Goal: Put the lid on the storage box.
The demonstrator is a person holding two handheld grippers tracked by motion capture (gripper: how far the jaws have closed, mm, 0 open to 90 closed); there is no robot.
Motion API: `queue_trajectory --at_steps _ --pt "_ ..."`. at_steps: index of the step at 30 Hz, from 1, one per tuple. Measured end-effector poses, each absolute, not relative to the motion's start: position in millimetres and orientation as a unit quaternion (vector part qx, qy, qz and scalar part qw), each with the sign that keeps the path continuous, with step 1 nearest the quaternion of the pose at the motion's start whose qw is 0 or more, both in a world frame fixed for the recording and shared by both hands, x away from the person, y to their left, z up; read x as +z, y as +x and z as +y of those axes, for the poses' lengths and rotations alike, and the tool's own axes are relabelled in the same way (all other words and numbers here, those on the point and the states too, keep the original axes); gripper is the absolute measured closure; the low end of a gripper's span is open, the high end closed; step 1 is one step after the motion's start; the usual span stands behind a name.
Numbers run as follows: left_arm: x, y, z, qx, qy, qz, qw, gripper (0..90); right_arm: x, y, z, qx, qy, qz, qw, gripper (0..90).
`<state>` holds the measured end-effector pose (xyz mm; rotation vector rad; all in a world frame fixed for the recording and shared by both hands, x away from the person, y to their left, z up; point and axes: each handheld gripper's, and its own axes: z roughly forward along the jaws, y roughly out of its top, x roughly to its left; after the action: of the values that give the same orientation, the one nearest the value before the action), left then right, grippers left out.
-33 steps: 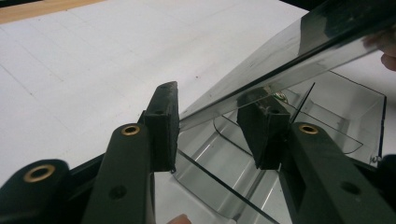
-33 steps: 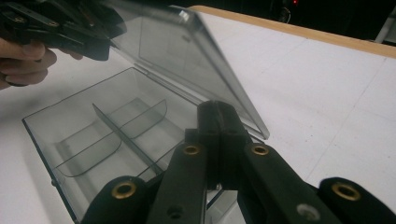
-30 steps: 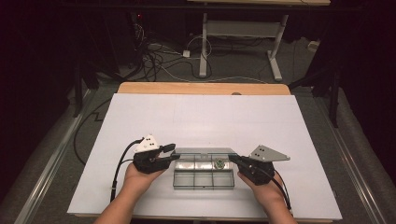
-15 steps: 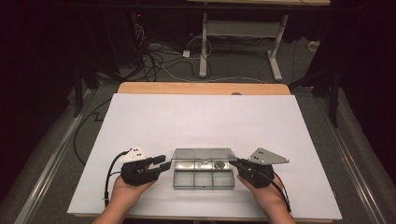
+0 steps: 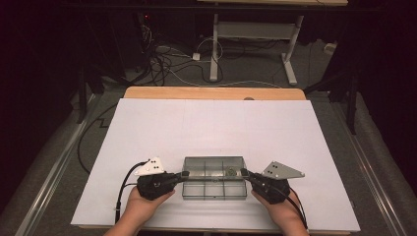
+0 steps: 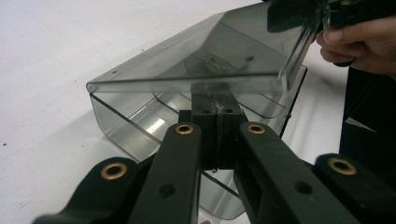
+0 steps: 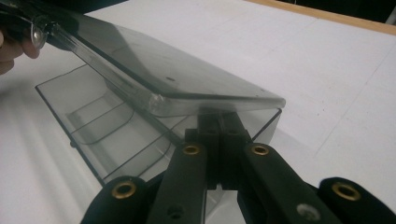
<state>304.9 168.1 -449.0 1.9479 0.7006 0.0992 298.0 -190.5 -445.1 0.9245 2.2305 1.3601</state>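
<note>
**A:** High view first. What's at your left?

**B:** Your left gripper [image 5: 184, 175] is there, low on the white table [image 5: 216, 123]. Its tips are at the left end of the clear box [image 5: 214, 178].

**A:** Is it spread or pressed together?

**B:** Pressed together. Its jaws have just been closing. In the left gripper view the two black jaws meet flat, right under the edge of the lid [image 6: 205, 56]. I cannot tell if a thin bit of the box wall is caught between them.

**A:** What about the box?

**B:** It sits near your edge of the table, between your two grippers. It is see-through and grey, with little rooms inside, split by thin walls. The lid is tilted up over it.

**A:** Anything in the rooms?

**B:** There is one small round thing [image 5: 229, 172] in a room at the back right. I can't tell what it is.

**A:** Any words to read?

**B:** A tiny sticker [image 6: 213, 61] shows through the lid. It's too small to read.

**A:** And at your right?

**B:** Your right gripper [image 5: 244, 173] is at the right end of the box. Its jaws are pressed together too, under the lid's edge.
</note>
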Motion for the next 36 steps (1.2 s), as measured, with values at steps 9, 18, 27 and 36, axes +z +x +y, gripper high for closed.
queue_trajectory --at_steps 9,18,27,36 --pt "-452.4 302.0 168.9 0.040 0.815 0.287 0.502 87.5 -453.7 295.8 -200.1 0.469 0.342 0.793 0.186 90.0" --pt "-455.8 292.0 173.4 0.040 0.821 0.278 0.497 87.5 -468.7 295.7 -224.2 0.424 0.387 0.794 0.200 65.2" --pt "-457.3 285.7 177.3 0.045 0.827 0.271 0.490 87.5 -477.3 291.6 -244.5 0.379 0.432 0.794 0.200 0.0" --pt "-458.6 284.4 183.1 0.046 0.828 0.276 0.486 87.3 -476.8 287.6 -245.0 0.377 0.429 0.794 0.209 0.0"
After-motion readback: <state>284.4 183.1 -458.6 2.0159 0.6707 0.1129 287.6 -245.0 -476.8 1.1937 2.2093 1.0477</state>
